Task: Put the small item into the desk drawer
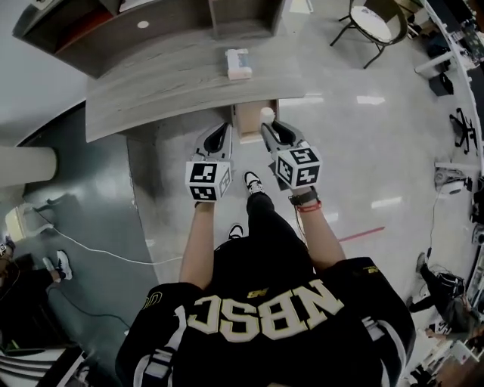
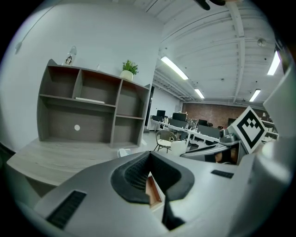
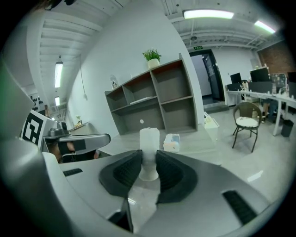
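Observation:
A small white cylinder-shaped item (image 3: pixel 149 137) stands upright between the pads of my right gripper (image 3: pixel 149 159), which is shut on it. In the head view the right gripper (image 1: pixel 271 128) holds the item (image 1: pixel 266 115) over the open wooden drawer (image 1: pixel 247 128) under the grey desk (image 1: pixel 166 87). The left gripper (image 1: pixel 224 130) hovers just left of the drawer, fingertips together and nothing in them. Through the left gripper (image 2: pixel 149 155), a strip of the drawer's brown wood (image 2: pixel 153 192) shows behind the touching tips.
A tissue box (image 1: pixel 239 63) lies on the desk behind the drawer. A grey open shelf unit (image 2: pixel 92 111) stands at the desk's back. A chair (image 1: pixel 374 23) is on the shiny floor to the right. My legs and shoes are below the drawer.

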